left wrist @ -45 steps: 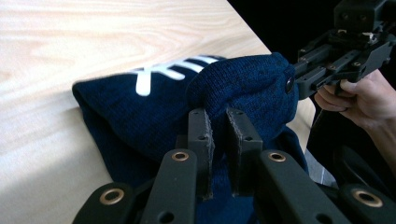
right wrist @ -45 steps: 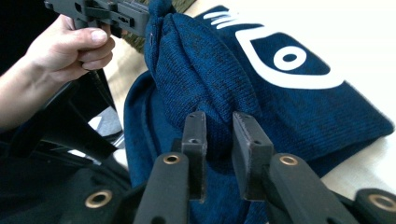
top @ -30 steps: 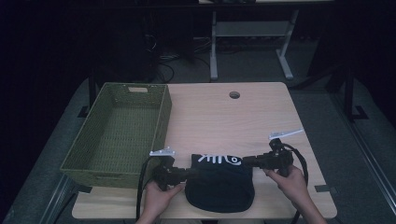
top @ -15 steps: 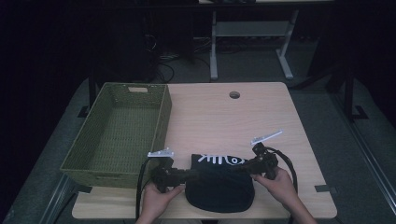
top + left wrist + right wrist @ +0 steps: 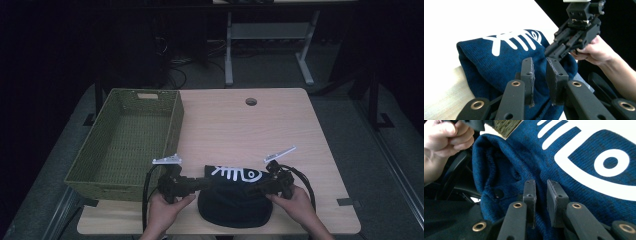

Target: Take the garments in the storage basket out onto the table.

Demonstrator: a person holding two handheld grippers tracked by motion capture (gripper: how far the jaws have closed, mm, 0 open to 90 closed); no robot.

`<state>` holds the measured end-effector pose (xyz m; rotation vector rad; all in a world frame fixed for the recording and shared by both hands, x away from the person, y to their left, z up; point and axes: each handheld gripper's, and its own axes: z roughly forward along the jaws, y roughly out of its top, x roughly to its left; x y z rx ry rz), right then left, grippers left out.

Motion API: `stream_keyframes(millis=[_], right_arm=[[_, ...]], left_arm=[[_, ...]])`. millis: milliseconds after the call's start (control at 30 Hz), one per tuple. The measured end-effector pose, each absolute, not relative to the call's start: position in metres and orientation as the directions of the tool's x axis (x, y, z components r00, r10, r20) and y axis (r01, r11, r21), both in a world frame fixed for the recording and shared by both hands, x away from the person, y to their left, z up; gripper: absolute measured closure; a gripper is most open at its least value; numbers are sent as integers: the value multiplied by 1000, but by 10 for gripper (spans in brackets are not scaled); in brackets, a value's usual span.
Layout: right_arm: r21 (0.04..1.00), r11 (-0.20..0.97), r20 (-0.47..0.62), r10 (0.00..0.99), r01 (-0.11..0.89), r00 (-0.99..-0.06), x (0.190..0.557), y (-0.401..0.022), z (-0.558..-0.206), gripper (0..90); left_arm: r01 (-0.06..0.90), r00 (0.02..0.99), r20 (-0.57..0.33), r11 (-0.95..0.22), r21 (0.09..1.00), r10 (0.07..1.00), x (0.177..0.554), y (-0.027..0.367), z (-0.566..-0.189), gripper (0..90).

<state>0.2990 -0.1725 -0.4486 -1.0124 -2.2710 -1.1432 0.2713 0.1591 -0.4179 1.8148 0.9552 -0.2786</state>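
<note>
I am hovering my left gripper (image 5: 199, 183) and right gripper (image 5: 263, 187) over the dark blue fish-skeleton sweater (image 5: 235, 202). Both jaw pairs are nearly together, clamping nothing, ready to fold it.

The dark blue garment (image 5: 235, 202) at the near edge was a ribbed knit cloth, matt and slightly fuzzy, with a smooth white print (flat, like ink on fabric). The table (image 5: 235, 125) looked like pale wood laminate, smooth and matt. The green basket (image 5: 172, 131) at the left was coarsely woven and rough. The gripper jaws were matt black plastic with brassy rivets.
</note>
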Motion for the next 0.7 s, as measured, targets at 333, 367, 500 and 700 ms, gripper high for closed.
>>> stream_keyframes(millis=[333, 367, 500, 700], right_arm=[[532, 427, 628, 381, 731, -679, 289, -171, -438, 771], [541, 421, 626, 377, 728, -683, 289, -171, -435, 771], [555, 402, 620, 384, 728, -684, 291, -173, -429, 764], [543, 426, 607, 397, 724, -689, 291, -167, -435, 781]], left_arm=[[735, 657, -591, -222, 641, 468, 275, 136, -430, 765], [738, 655, -593, -229, 635, 469, 275, 135, -431, 766], [746, 652, -596, -254, 616, 468, 272, 131, -436, 774], [755, 646, -589, -294, 586, 484, 268, 131, -444, 776]])
